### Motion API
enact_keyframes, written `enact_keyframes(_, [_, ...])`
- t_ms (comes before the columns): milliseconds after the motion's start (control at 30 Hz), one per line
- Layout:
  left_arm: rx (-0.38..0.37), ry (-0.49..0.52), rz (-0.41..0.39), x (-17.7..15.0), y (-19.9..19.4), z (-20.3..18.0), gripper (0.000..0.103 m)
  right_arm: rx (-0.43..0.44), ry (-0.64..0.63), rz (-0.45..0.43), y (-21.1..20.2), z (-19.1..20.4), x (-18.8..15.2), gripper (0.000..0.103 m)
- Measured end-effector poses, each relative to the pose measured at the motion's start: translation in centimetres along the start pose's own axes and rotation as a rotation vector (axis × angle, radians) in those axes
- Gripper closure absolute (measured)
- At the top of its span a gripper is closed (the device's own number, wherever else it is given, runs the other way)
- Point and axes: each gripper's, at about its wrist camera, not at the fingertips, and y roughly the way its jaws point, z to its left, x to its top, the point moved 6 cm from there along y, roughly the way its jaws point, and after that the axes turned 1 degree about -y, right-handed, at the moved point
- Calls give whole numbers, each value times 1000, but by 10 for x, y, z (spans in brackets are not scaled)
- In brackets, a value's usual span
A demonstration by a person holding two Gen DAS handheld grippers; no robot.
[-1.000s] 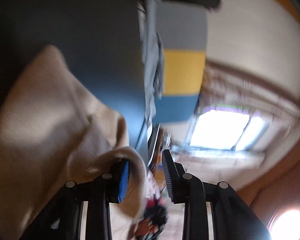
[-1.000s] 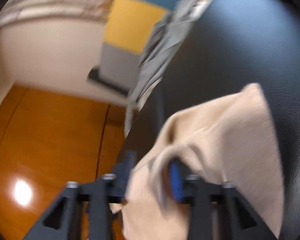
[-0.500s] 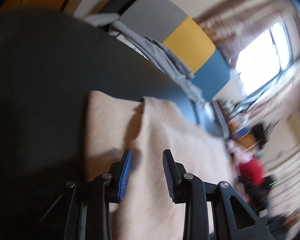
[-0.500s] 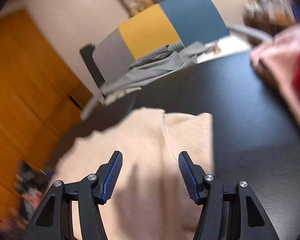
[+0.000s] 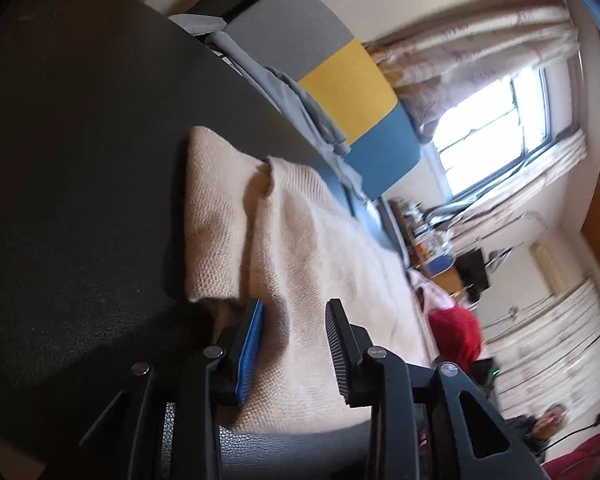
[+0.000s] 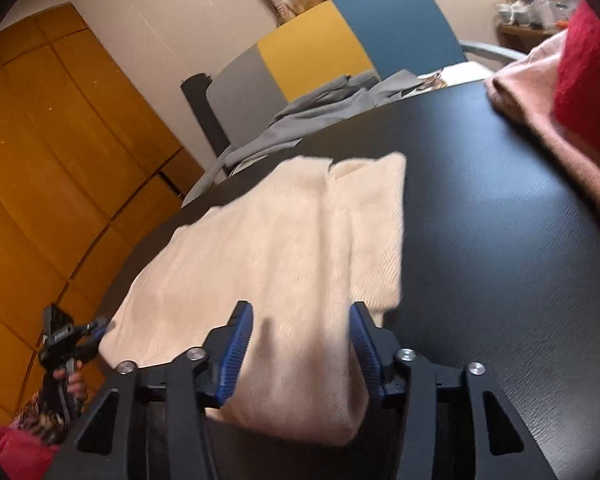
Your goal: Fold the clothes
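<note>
A cream knit garment (image 5: 300, 248) lies folded flat on the black table (image 5: 80, 200), with a folded-in sleeve along one side. My left gripper (image 5: 294, 340) is open just above its near edge, holding nothing. In the right wrist view the same garment (image 6: 268, 248) lies on the table (image 6: 500, 260). My right gripper (image 6: 300, 344) is open over its near edge, jaws wide apart and empty. The left gripper (image 6: 66, 338) shows at the garment's far left corner.
A pink garment (image 6: 540, 112) and a red one (image 6: 588, 76) lie at the table's right side. Grey clothing (image 6: 320, 116) hangs over a grey, yellow and blue chair (image 6: 340, 48) behind the table. An orange wooden wardrobe (image 6: 60, 160) stands left.
One second ago both grippers held cream fabric in the air. They have laid it flat on the table, let go and opened, and now hover at its near edge.
</note>
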Motion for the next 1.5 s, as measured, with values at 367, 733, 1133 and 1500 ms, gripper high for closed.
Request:
enact_keyframes(367, [-26,18,106,-16,14,-1,73,124,128,21,-11,-7,-6,54])
enact_keyframes(733, [22,156,33,-16,2,-34,101,69,25,53,-6,5,-10,97])
enact_keyframes(1133, [174,191,122,-48,-26,-5,100,64,52,117,-7,-12,-20,98])
enact_keyframes(1500, [50,27,75,-30,-22,-3,76,135,67,90,-12,-10,-15,88])
